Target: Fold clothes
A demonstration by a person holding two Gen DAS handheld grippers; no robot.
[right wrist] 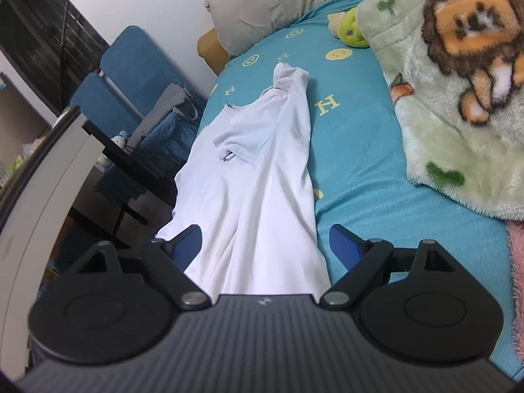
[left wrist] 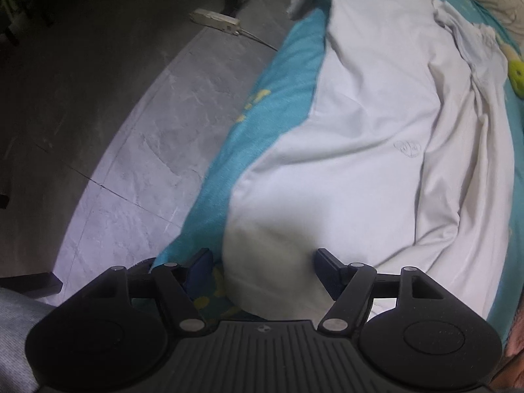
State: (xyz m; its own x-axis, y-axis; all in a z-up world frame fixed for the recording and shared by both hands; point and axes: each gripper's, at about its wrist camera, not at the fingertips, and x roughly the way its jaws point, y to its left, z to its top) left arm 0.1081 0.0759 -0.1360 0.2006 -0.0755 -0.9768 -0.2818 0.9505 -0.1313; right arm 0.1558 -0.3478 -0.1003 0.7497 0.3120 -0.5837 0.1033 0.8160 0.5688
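Note:
A white T-shirt (left wrist: 376, 137) lies lengthwise on a teal bedsheet (left wrist: 281, 114), folded roughly in half along its length, creased on its right side. My left gripper (left wrist: 262, 262) is open, its jaws wide apart on either side of the shirt's near end, close above it. In the right wrist view the same shirt (right wrist: 255, 177) stretches away, collar and one sleeve at the far end. My right gripper (right wrist: 265, 239) is open, its jaws spread around the shirt's near hem. Neither gripper holds cloth.
The bed's left edge drops to a grey tiled floor (left wrist: 131, 150) with a power strip (left wrist: 217, 19). A green lion blanket (right wrist: 458, 91), a grey pillow (right wrist: 278, 3) and a small green plush toy (right wrist: 352, 29) lie on the bed. A blue chair (right wrist: 131, 75) and a dark desk (right wrist: 131, 163) stand beside it.

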